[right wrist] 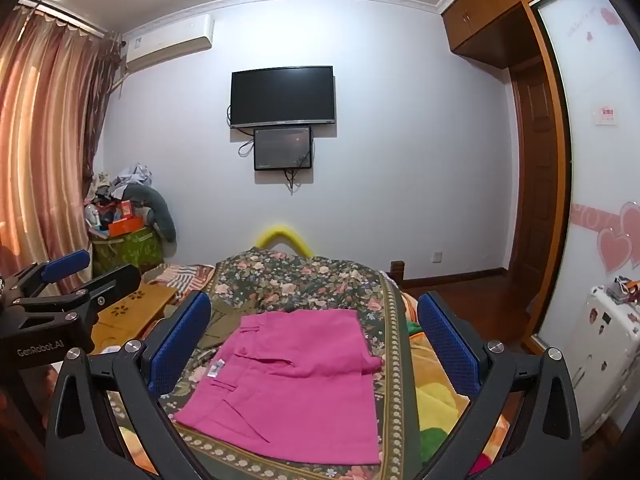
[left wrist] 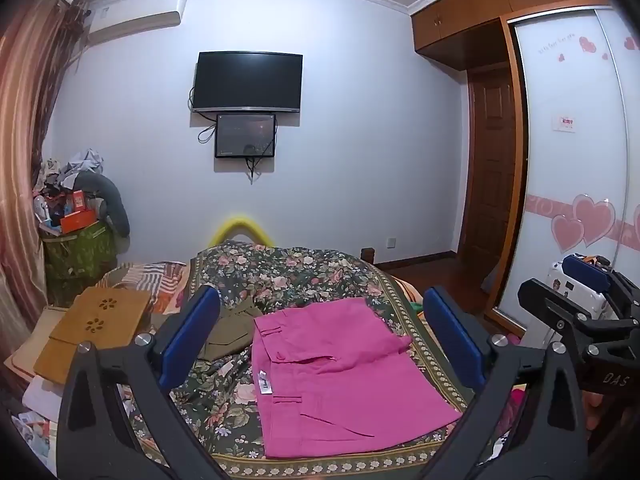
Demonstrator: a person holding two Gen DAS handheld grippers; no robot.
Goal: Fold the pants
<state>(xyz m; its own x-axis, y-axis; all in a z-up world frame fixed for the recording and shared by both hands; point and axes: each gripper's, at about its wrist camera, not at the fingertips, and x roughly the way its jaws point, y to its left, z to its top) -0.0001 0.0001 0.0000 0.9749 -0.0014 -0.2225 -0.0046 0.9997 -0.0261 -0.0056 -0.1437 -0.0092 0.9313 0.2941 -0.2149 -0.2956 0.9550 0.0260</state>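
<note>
Pink pants [left wrist: 340, 376] lie folded flat into a compact rectangle on the floral bedspread [left wrist: 288, 276], waistband and white label toward the left. In the right wrist view the same pink pants [right wrist: 296, 380] sit straight ahead. My left gripper [left wrist: 320, 336] hovers above them, open, nothing between its blue pads. My right gripper [right wrist: 314, 340] is also open and empty above the pants. The right gripper [left wrist: 580, 300] shows at the right edge of the left wrist view, and the left gripper [right wrist: 68, 280] at the left edge of the right wrist view.
An olive garment [left wrist: 232, 332] lies just left of the pants. A wooden lap table [left wrist: 96, 324] rests on the bed's left side. A cluttered green hamper [left wrist: 80, 248] stands by the curtain. A white suitcase [right wrist: 600, 352] and wardrobe are on the right.
</note>
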